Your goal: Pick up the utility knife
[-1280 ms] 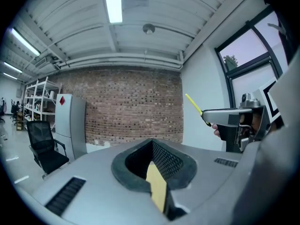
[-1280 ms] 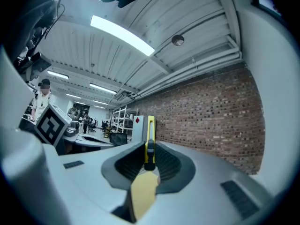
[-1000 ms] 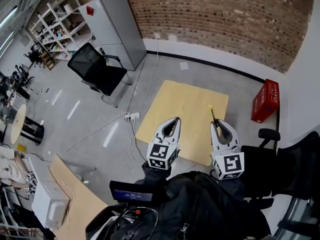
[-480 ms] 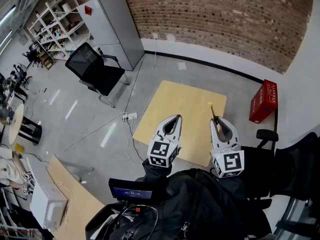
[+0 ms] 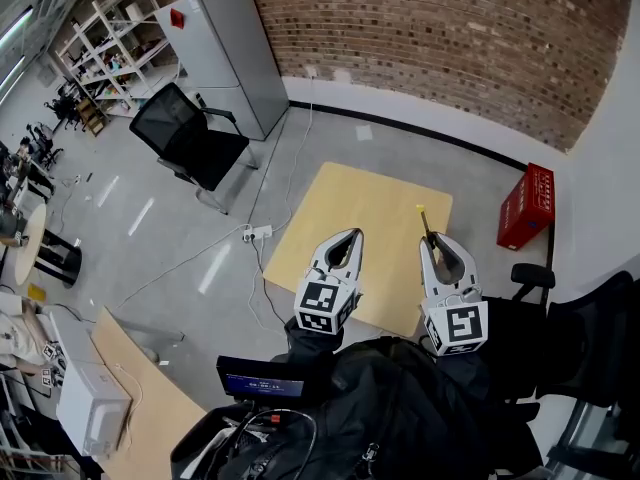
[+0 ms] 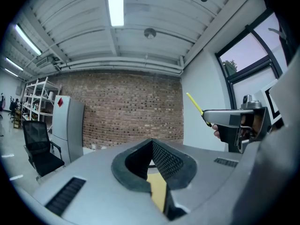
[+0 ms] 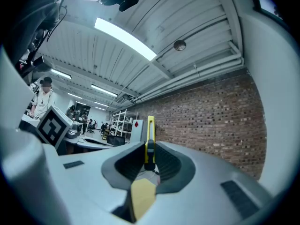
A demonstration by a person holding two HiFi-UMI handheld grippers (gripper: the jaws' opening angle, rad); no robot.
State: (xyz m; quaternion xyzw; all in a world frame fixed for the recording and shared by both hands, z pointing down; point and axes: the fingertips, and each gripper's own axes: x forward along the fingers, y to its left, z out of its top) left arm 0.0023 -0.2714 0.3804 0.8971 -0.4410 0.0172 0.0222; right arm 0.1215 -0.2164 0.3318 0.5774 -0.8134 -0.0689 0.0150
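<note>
— Where's our utility knife (image 7: pixel 149 142)?
— Clamped upright between our right gripper's (image 5: pixel 432 243) fingers, held over the desk (image 5: pixel 350 208).
— And our left gripper (image 5: pixel 348 240)?
— Its fingers seem closed on nothing, just beside the right.

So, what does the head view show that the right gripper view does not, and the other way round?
Only the head view shows the red crate beside the table and the white power strip on the floor.

Only the right gripper view shows the ceiling light and a person standing at the far left.

Both show the utility knife clamped in the right gripper with its yellow end sticking out, the brick wall and the grey cabinet.
</note>
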